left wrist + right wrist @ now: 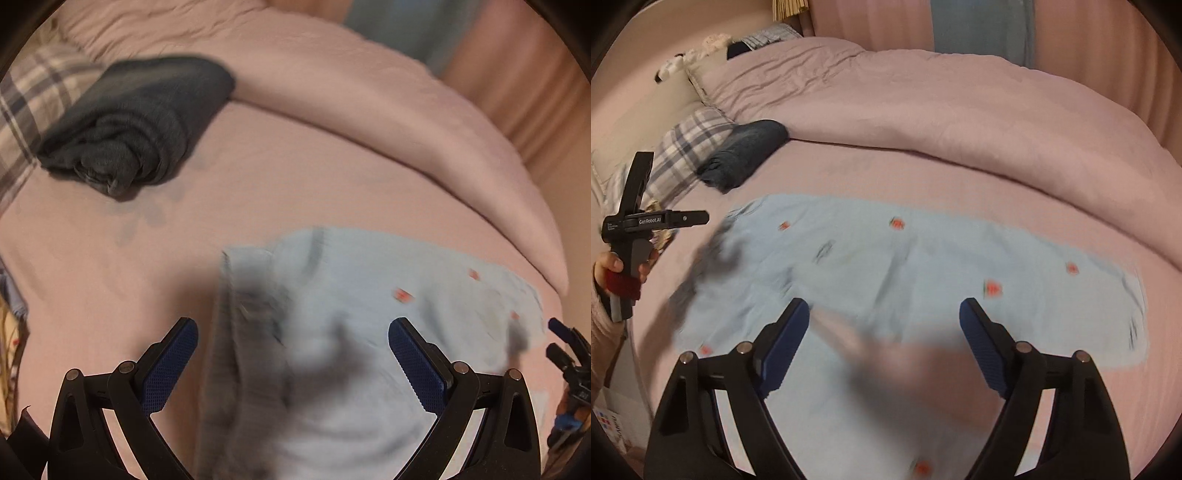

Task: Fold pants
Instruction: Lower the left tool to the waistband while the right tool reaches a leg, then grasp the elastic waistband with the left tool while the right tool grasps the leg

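Observation:
Light blue pants (905, 258) with small red watermelon prints lie spread on the pink bed sheet (923, 173); they also show in the left wrist view (351, 295), blurred, with the waistband near the left. My left gripper (293, 350) is open above the waist end and holds nothing. My right gripper (884, 332) is open above the near edge of the pants, empty. The left gripper's body shows in the right wrist view (631, 229), held in a hand.
A folded dark grey garment (140, 122) lies at the back left, next to a plaid pillow (29, 110). A bunched pink duvet (942, 103) runs along the far side of the bed. Curtains hang behind.

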{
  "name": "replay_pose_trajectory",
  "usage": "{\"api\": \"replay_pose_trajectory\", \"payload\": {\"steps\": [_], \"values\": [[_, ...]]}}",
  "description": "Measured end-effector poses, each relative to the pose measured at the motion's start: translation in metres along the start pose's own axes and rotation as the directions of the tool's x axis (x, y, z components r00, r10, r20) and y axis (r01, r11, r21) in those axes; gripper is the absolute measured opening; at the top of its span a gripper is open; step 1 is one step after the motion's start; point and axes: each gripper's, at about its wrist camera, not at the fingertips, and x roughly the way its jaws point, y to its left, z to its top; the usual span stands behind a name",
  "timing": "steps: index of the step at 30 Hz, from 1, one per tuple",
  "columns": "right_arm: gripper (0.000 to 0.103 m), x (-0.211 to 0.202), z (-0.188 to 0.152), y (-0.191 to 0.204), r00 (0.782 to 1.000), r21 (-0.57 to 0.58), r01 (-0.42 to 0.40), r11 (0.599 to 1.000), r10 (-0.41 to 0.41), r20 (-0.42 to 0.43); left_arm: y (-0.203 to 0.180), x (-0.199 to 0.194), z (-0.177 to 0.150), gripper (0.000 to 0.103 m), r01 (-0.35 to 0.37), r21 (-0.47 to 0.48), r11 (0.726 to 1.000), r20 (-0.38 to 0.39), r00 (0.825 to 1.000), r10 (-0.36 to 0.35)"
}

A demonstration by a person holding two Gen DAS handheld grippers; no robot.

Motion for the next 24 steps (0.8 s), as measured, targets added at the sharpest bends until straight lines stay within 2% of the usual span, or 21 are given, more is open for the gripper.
{"api": "replay_pose_trajectory", "payload": {"steps": [4, 6, 8, 10, 13, 14, 15, 16, 17, 18, 19, 20, 21, 22, 24], "values": [[0.082, 0.047, 0.038, 0.003, 0.999, -0.054, -0.027, 0.998, 0.025, -0.046, 0.018, 0.025, 0.015, 0.103, 0.026, -0.018, 1.000, -0.042, 0.999, -0.027], [0.080, 0.071, 0.057, 0.017, 0.997, -0.135, -0.064, 0.989, 0.056, -0.062, 0.018, 0.031, 0.015, 0.102, 0.075, 0.017, 0.997, -0.069, 0.995, -0.074], [0.079, 0.094, 0.074, 0.029, 0.991, -0.209, -0.117, 0.971, 0.100, -0.088, 0.016, 0.035, 0.014, 0.100, 0.080, 0.056, 0.995, -0.095, 0.993, -0.074], [0.078, 0.115, 0.085, 0.037, 0.990, -0.286, -0.112, 0.952, 0.084, -0.111, 0.017, 0.042, 0.013, 0.094, 0.064, 0.097, 0.993, -0.113, 0.992, -0.053], [0.074, 0.151, 0.095, 0.036, 0.977, -0.341, -0.115, 0.933, 0.045, -0.207, 0.018, 0.046, 0.012, 0.092, 0.073, 0.129, 0.989, -0.115, 0.992, -0.058], [0.074, 0.162, 0.096, 0.032, 0.970, -0.335, -0.126, 0.934, 0.045, -0.239, 0.017, 0.045, 0.013, 0.088, 0.077, 0.141, 0.987, -0.109, 0.992, -0.062], [0.074, 0.172, 0.096, 0.028, 0.964, -0.341, -0.122, 0.932, 0.030, -0.265, 0.016, 0.044, 0.015, 0.078, 0.086, 0.147, 0.985, -0.103, 0.992, -0.072], [0.074, 0.180, 0.096, 0.025, 0.959, -0.347, -0.116, 0.931, 0.013, -0.284, 0.015, 0.044, 0.016, 0.074, 0.090, 0.148, 0.985, -0.097, 0.992, -0.076], [0.074, 0.191, 0.093, 0.019, 0.945, -0.330, -0.138, 0.934, 0.025, -0.325, 0.014, 0.044, 0.017, 0.070, 0.081, 0.148, 0.986, -0.095, 0.993, -0.067], [0.074, 0.194, 0.092, 0.017, 0.942, -0.320, -0.146, 0.936, 0.033, -0.333, 0.015, 0.045, 0.018, 0.065, 0.076, 0.147, 0.986, -0.097, 0.993, -0.062], [0.067, 0.192, 0.092, 0.016, 0.946, -0.324, -0.153, 0.934, 0.043, -0.322, 0.013, 0.044, 0.017, 0.062, 0.079, 0.151, 0.985, -0.091, 0.994, -0.065], [0.054, 0.188, 0.095, 0.017, 0.947, -0.332, -0.170, 0.928, 0.060, -0.316, 0.012, 0.042, 0.018, 0.054, 0.085, 0.155, 0.984, -0.087, 0.994, -0.072], [0.018, 0.184, 0.097, 0.018, 0.947, -0.345, -0.182, 0.921, 0.070, -0.313, 0.010, 0.042, 0.022, 0.050, 0.088, 0.157, 0.984, -0.081, 0.994, -0.076], [0.010, 0.179, 0.098, 0.021, 0.949, -0.369, -0.183, 0.911, 0.066, -0.307, 0.008, 0.038, 0.022, 0.048, 0.090, 0.158, 0.983, -0.069, 0.994, -0.080], [0.006, 0.173, 0.095, 0.029, 0.947, -0.443, -0.175, 0.879, 0.027, -0.321, 0.009, 0.035, 0.026, 0.042, 0.102, 0.146, 0.984, -0.049, 0.994, -0.095]]}}
